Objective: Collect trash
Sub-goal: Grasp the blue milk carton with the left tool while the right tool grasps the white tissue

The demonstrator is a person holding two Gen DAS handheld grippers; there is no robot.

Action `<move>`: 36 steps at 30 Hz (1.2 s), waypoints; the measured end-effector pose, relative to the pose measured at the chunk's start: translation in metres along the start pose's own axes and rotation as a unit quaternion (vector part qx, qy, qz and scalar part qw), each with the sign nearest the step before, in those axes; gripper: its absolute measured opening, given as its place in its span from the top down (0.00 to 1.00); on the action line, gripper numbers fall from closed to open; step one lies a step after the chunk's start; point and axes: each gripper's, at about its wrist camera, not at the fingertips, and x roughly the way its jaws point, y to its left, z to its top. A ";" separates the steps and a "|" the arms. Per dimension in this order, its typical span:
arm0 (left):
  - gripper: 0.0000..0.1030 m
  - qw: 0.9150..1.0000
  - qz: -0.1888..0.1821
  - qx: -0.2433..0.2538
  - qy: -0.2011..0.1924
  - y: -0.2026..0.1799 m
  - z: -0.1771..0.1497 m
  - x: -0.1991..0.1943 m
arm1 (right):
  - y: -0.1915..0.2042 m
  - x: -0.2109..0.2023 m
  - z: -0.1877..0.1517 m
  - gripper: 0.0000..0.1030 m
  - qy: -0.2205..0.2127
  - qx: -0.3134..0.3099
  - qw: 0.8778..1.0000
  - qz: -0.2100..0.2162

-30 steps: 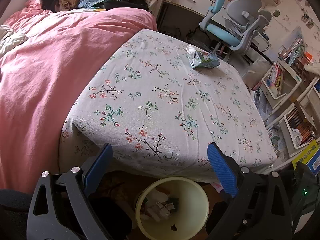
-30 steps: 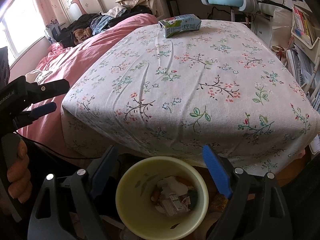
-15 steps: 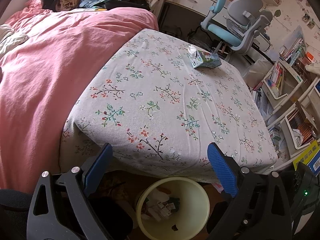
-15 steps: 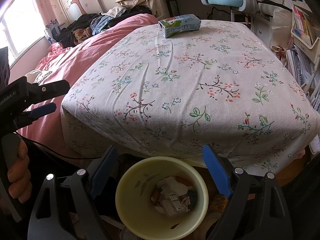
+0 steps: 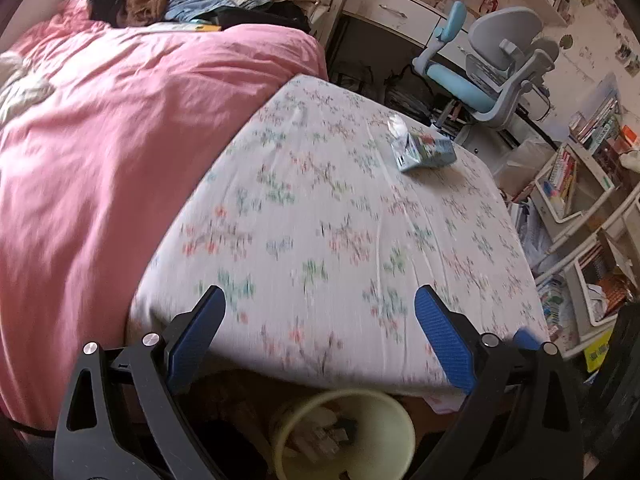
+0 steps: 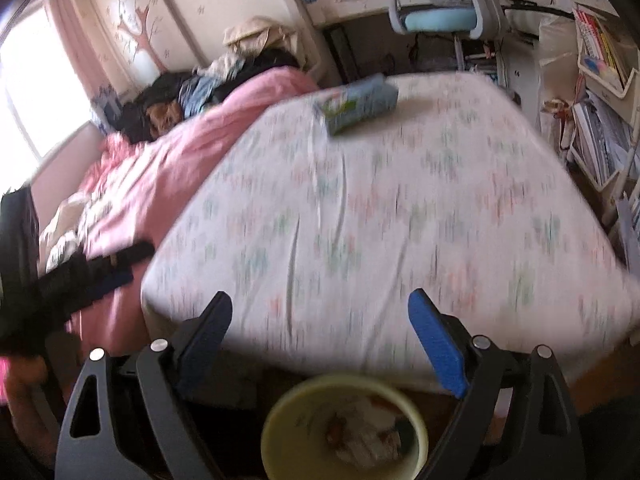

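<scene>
Both grippers, left (image 5: 316, 324) and right (image 6: 318, 320), we note with fingers spread wide, nothing between or touching them; the milk carton (image 5: 424, 152) lies on the floral sheet (image 5: 340, 220), far corner; waste bin (image 6: 344, 428) below

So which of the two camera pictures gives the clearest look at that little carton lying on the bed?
The left wrist view: the drink carton is fairly sharp there, its torn-open top and printed end visible. The right wrist view shows the same carton larger, but smeared by motion blur, so only its blue-green colour and boxy shape read.
</scene>
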 end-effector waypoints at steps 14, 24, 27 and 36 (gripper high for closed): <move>0.10 0.999 0.012 0.040 0.012 -0.031 0.088 0.071 | -0.050 0.131 0.146 0.17 0.016 0.165 0.986 0.016; 0.10 0.999 0.012 0.038 0.026 -0.031 0.117 0.101 | -0.054 0.197 0.183 0.55 0.072 0.125 0.989 -0.013; 0.11 0.999 0.010 0.028 0.030 -0.028 0.124 0.108 | -0.059 0.191 0.178 0.57 0.109 0.094 0.989 0.033; 0.11 0.999 -0.002 0.004 0.042 -0.022 0.129 0.114 | -0.007 0.151 0.130 0.24 0.200 -0.104 0.961 0.163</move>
